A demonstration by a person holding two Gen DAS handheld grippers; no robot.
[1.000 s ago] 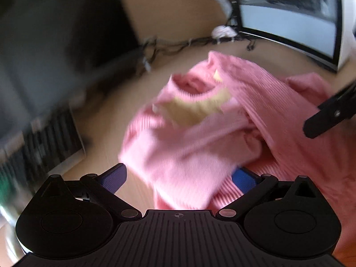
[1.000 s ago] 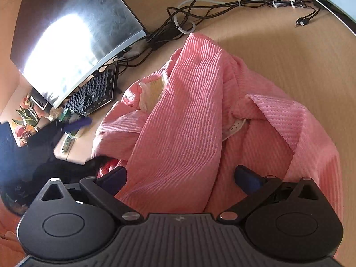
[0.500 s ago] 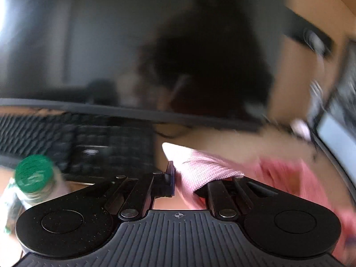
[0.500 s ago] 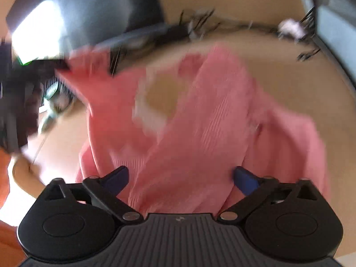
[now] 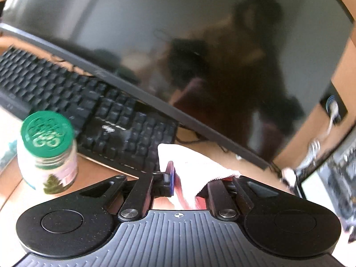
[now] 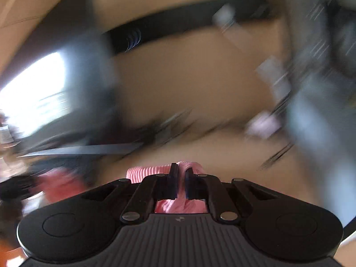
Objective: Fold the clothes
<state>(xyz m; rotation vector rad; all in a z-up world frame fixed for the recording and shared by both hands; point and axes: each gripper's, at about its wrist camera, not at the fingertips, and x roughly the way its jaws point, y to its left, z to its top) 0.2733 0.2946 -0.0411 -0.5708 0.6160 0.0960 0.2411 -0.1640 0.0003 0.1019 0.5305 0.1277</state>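
A pink ribbed knit garment (image 5: 189, 169) shows as a pale, sunlit corner pinched in my left gripper (image 5: 189, 178), which is shut on it; the rest of the cloth hangs out of sight below. In the right wrist view my right gripper (image 6: 181, 180) is shut on a bunched fold of the same pink garment (image 6: 146, 173), which pokes out above and below the fingers. That view is heavily blurred by motion. A red-pink smear (image 6: 60, 184) at lower left may be more of the cloth.
A black keyboard (image 5: 73, 102) and a large dark curved monitor (image 5: 178, 44) fill the left wrist view. A bottle with a green cap (image 5: 47, 153) stands on the wooden desk (image 5: 93, 171) beside the left gripper. A second monitor (image 5: 329, 178) sits at right.
Both grippers have shut on the pink garment and lifted away from the desk. The left one swung left toward the keyboard and bottle. The right view has gone blurred with fast motion.
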